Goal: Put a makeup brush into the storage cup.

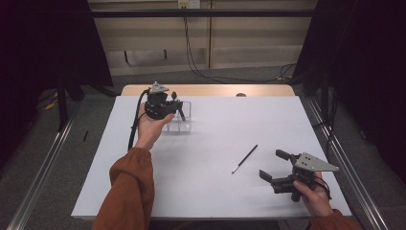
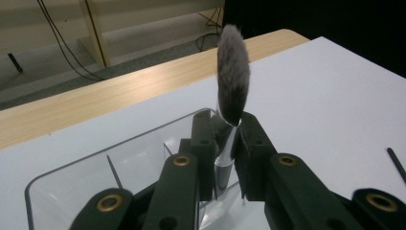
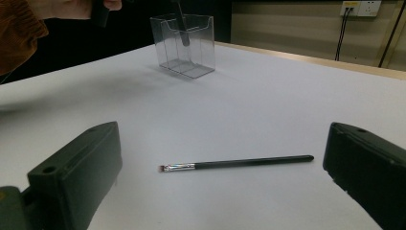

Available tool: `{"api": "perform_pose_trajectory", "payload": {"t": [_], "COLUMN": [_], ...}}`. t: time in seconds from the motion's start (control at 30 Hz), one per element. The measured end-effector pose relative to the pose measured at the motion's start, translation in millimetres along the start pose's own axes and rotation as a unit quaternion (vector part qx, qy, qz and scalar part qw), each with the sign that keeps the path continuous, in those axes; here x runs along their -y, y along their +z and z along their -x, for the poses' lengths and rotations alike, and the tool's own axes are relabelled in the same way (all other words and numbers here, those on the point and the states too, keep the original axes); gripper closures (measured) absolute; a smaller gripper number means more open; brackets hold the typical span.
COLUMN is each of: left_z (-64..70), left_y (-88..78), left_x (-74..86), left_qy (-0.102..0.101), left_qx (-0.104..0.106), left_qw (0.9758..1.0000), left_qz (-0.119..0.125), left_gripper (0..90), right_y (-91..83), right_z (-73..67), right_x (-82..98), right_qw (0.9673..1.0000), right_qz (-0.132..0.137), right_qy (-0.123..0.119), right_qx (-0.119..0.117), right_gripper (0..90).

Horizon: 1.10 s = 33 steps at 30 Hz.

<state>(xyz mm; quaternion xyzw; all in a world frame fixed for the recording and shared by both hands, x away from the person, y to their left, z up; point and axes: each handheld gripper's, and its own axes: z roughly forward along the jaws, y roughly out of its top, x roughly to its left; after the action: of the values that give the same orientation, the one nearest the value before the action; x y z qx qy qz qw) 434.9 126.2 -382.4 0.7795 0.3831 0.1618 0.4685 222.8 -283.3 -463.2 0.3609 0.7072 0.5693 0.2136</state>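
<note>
Fluffy grey powder brush (image 2: pixel 233 79) stands bristles up, its silver ferrule clenched between the left tongs (image 2: pixel 226 143), handle down inside a clear acrylic divided box (image 1: pixel 179 117) at the far left of the white worktop (image 1: pixel 215 143). Right tongs (image 3: pixel 220 191) rest released, jaws wide, a thin black brush (image 3: pixel 234 164) lying just beyond them.

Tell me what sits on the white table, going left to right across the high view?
Left hand-held gripper holding a fluffy brush over the clear box → thin brush lying flat → right hand-held gripper, open.
</note>
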Motion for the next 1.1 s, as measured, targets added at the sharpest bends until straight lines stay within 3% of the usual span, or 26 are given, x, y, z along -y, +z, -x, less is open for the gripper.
{"api": "perform_pose_trajectory", "payload": {"t": [0.6, 0.77, 1.03, 1.1], "left_z": [-4.3, -3.6, -6.6, -7.2], "left_y": [12.4, 13.6, 10.8, 10.2], "left_x": [9.8, 11.5, 13.4, 14.5], "left_qy": [-0.013, 0.001, -0.003, -0.005], "left_qx": [-0.004, -0.002, -0.004, -0.007], "left_qw": [0.9997, 0.9998, 0.9999, 0.9999], "left_qz": [-0.018, -0.022, -0.013, -0.01], "left_gripper": [79.1, 77.8, 58.8, 49.9], "right_y": [0.3, -0.1, -0.1, -0.1], "right_z": [0.0, -0.3, -0.5, -0.4], "right_x": [0.1, 0.1, 0.2, 0.2], "right_qw": [1.0, 1.0, 1.0, 1.0], "right_qz": [0.0, 0.0, 0.0, 0.0], "right_qy": [-0.002, -0.001, -0.001, -0.001], "right_qx": [-0.001, -0.002, -0.002, -0.002], "right_gripper": [0.0, 0.0, 0.0, 0.0]}}
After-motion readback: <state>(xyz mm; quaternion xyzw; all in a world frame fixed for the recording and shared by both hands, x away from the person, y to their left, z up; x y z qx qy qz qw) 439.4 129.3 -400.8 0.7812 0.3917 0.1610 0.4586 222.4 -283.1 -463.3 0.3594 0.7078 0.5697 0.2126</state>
